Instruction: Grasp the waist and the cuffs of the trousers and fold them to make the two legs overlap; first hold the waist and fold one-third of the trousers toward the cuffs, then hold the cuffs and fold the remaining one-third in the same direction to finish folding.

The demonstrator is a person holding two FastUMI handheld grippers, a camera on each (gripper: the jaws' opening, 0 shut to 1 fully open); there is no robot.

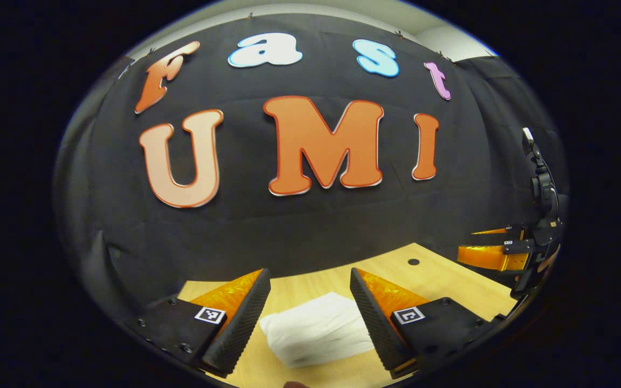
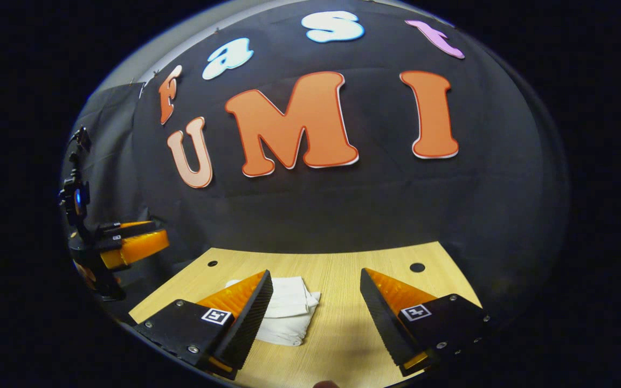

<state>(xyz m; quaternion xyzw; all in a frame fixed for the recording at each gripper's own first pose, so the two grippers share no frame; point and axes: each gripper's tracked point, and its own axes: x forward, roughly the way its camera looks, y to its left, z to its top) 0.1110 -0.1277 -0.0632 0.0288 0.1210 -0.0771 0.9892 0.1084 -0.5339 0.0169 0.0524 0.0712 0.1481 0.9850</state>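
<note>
White folded trousers (image 1: 316, 328) lie on the wooden table (image 1: 440, 280), at 12 o'clock from the left gripper (image 1: 310, 318). Right gripper (image 2: 316, 318) holds nothing. Both grippers' fingers stand apart.

No readable text apart from the booth wall's lettering.

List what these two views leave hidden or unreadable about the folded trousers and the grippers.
- Trousers, left gripper view: near edge runs behind the left gripper fingers; waist and cuffs cannot be told apart in the bundle.
- Trousers, right gripper view: left part covered by a finger of the right gripper.
- Right gripper, at the edge of the left gripper view: cut off, finger gap unclear.
- Table: near edge cut off.
</note>
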